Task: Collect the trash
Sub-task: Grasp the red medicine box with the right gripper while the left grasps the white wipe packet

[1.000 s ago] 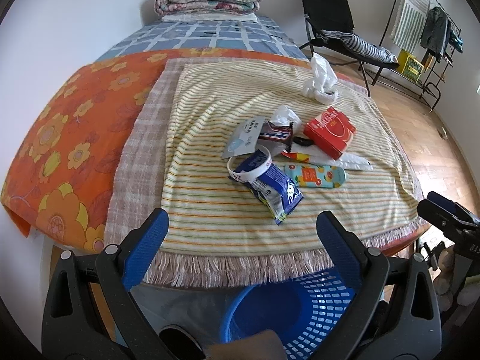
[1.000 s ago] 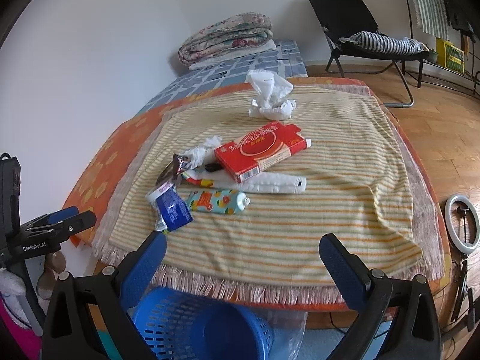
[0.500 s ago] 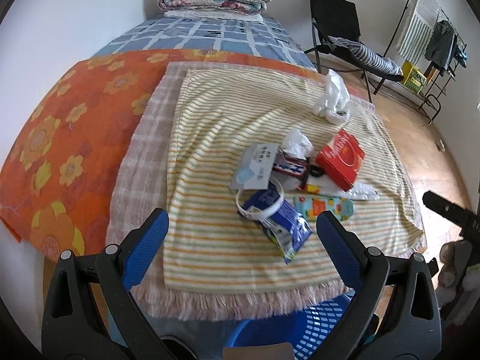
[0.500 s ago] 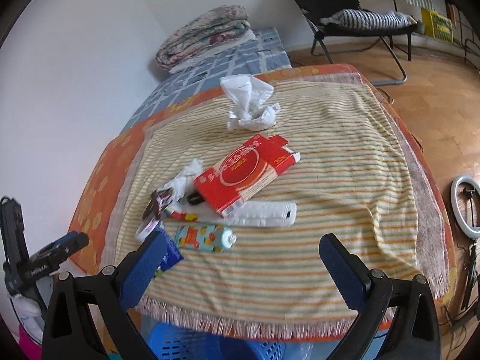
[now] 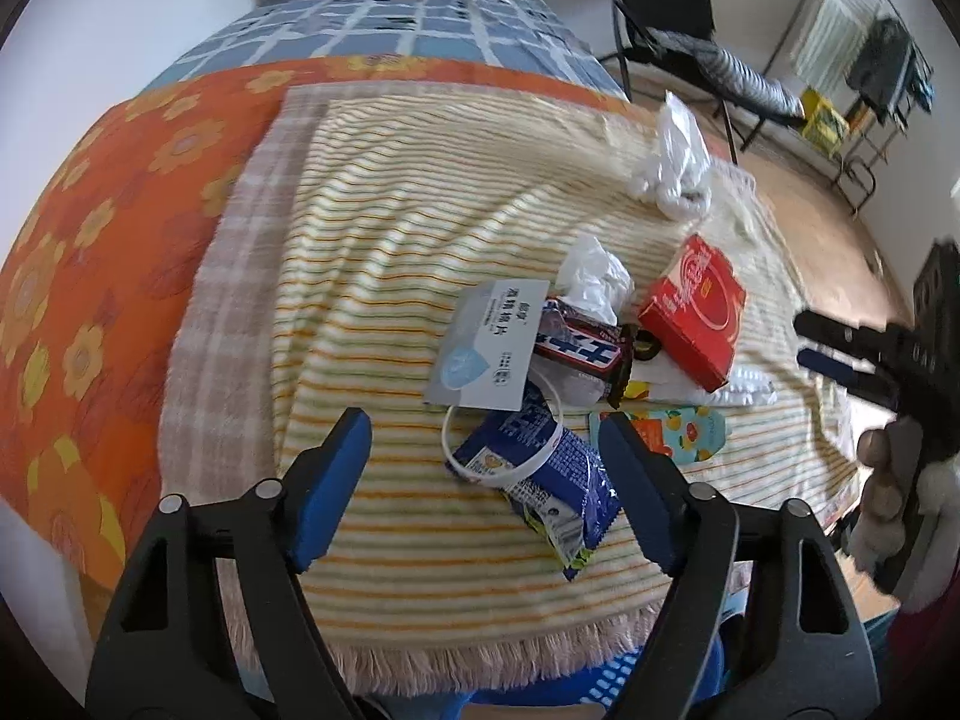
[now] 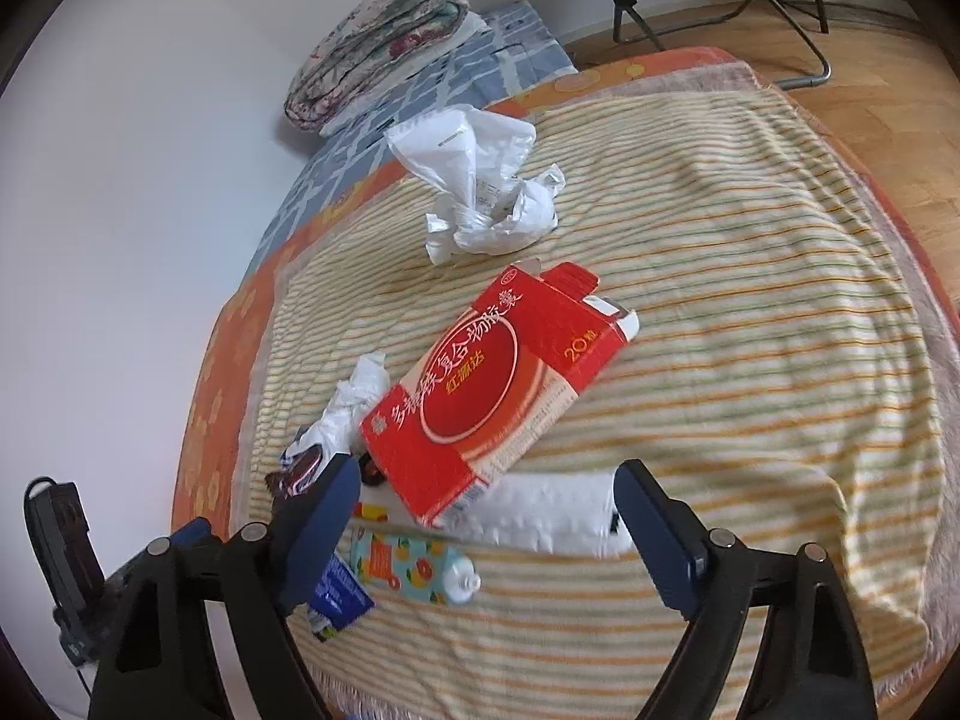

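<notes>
Trash lies in a heap on the striped blanket (image 5: 420, 192). A blue snack wrapper (image 5: 540, 480) with a white ring lies between the fingers of my open left gripper (image 5: 486, 432). Beyond it are a pale wipes packet (image 5: 486, 354), a dark candy wrapper (image 5: 576, 348), a crumpled tissue (image 5: 591, 282) and a fruit-print tube (image 5: 678, 432). A red carton (image 6: 498, 384) lies just beyond my open right gripper (image 6: 486, 492), over a white packet (image 6: 546, 516). A crumpled white bag (image 6: 486, 192) sits farther back.
A blue basket (image 5: 606, 678) stands below the bed's near edge. An orange floral sheet (image 5: 90, 240) lies at the left, folded quilts (image 6: 378, 42) at the far end. A black folding chair (image 5: 666, 6) stands on the wood floor to the right.
Both grippers have moved forward and down over the bed toward the trash heap. The left now hangs over the blue wrapper, the right close to the red carton. Both stay open.
</notes>
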A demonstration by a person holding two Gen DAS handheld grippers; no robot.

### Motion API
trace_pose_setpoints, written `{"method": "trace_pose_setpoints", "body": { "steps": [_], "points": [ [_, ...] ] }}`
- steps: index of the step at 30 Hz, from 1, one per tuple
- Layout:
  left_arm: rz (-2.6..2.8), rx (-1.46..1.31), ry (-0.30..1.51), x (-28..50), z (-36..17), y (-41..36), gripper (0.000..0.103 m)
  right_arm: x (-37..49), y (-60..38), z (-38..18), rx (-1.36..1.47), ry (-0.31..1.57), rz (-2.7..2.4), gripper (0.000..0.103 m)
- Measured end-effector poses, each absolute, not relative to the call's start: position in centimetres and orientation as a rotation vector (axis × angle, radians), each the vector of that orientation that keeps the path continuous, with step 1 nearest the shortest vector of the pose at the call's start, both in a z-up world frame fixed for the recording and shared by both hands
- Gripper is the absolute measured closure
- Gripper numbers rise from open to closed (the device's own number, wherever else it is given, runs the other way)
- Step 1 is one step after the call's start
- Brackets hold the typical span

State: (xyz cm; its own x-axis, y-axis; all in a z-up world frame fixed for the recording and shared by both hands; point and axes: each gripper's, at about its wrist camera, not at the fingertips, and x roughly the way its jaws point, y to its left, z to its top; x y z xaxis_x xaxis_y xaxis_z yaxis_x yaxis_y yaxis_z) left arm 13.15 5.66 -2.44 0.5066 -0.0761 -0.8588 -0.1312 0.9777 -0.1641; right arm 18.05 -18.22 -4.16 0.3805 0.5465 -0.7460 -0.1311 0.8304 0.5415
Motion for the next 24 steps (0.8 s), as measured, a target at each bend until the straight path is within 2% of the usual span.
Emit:
{"method": "trace_pose_setpoints", "body": {
  "steps": [3, 7, 10, 18, 21, 24],
  "points": [
    [0.034, -0.180, 1.060, 14.1, -3.3, 5.3, 0.023, 19.2, -18.3, -5.3, 0.463, 1.128, 0.442, 0.020],
    [0.038, -0.194, 1.082, 15.3, -4.0, 5.8, 0.034, 20.3, -18.9, -6.9, 0.534, 1.165, 0.426, 0.025],
    [0.042, -0.189, 1.085, 16.1, -4.3, 6.1, 0.036, 20.9, -19.2, -7.9, 0.580, 1.183, 0.432, 0.028],
    [0.021, -0.158, 1.116, 17.0, -5.2, 5.6, 0.054, 21.6, -18.0, -9.2, 0.611, 1.208, 0.469, 0.035],
    [0.024, -0.162, 1.124, 17.2, -5.6, 5.7, 0.055, 21.7, -17.6, -9.6, 0.621, 1.208, 0.468, 0.036],
    [0.025, -0.164, 1.120, 17.3, -5.5, 5.9, 0.060, 21.8, -17.5, -9.4, 0.637, 1.201, 0.468, 0.046]
  ]
}}
